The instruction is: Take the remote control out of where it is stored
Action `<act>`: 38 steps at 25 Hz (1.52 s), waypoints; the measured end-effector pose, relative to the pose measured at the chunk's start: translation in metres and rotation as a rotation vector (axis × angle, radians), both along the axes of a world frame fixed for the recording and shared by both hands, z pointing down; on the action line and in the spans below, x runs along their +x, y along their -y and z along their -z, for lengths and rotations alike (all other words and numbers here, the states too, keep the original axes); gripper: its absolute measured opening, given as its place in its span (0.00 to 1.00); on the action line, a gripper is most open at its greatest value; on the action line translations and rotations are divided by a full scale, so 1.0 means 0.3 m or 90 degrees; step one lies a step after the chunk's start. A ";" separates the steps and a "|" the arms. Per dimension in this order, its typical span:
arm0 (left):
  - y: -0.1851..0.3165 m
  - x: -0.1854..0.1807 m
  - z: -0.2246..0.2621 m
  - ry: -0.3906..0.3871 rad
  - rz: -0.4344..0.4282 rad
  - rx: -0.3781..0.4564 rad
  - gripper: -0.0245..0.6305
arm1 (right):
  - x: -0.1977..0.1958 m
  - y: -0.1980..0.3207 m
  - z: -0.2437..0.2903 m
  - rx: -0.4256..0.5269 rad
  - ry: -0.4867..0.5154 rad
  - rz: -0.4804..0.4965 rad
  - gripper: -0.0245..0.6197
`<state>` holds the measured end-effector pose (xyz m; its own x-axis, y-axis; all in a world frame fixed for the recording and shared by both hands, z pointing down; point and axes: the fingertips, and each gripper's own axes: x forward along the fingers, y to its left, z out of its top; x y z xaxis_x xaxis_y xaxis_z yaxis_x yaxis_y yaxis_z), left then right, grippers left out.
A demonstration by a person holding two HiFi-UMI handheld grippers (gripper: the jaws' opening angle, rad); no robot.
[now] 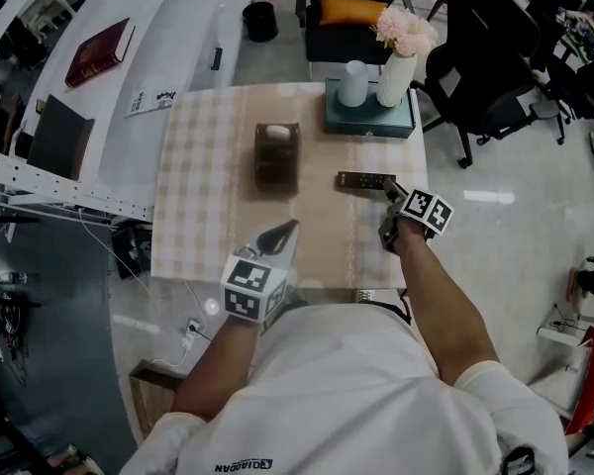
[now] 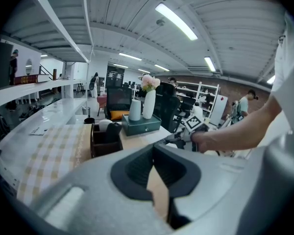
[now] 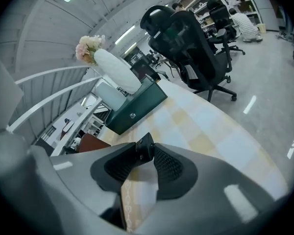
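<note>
Remote control (image 1: 364, 179) flat near the surface's right edge, end between your right gripper's (image 1: 389, 196) parted jaws, left gripper (image 1: 280, 236) closed, empty; likely light, stiff, slick, so pinch across its width.

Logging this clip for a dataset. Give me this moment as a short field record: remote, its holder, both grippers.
remote control: flat on the tablecloth, outside the brown holder
brown holder: mid-table, apart from the remote, something white inside
right gripper: jaws apart, remote's near end between the tips
left gripper: jaws together, empty, at the near table edge
teal tray: far edge, bears a cup and a flower vase
</note>
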<state>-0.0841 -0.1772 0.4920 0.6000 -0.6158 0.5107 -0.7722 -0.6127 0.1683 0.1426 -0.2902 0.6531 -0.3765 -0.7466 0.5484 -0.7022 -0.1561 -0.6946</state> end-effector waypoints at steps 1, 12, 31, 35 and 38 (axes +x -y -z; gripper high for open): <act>0.000 -0.001 0.001 0.000 0.001 0.000 0.04 | 0.003 0.004 -0.007 -0.004 0.001 0.004 0.23; -0.005 -0.010 0.002 -0.004 0.011 -0.002 0.04 | 0.043 -0.001 -0.010 -0.001 -0.072 0.037 0.25; 0.022 -0.048 0.154 -0.051 0.030 0.054 0.04 | -0.444 -0.210 0.663 0.316 -0.061 0.368 0.05; 0.021 -0.072 0.190 -0.063 0.038 0.070 0.04 | -0.519 -0.268 0.716 0.344 -0.073 0.410 0.05; 0.019 -0.074 0.201 -0.066 0.035 0.072 0.04 | -0.545 -0.292 0.719 0.366 -0.139 0.442 0.05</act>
<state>-0.1062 -0.1829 0.4318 0.6095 -0.6992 0.3736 -0.7872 -0.5896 0.1807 -0.0210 -0.2027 0.4375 -0.7732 -0.5717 0.2744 -0.6334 0.6761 -0.3763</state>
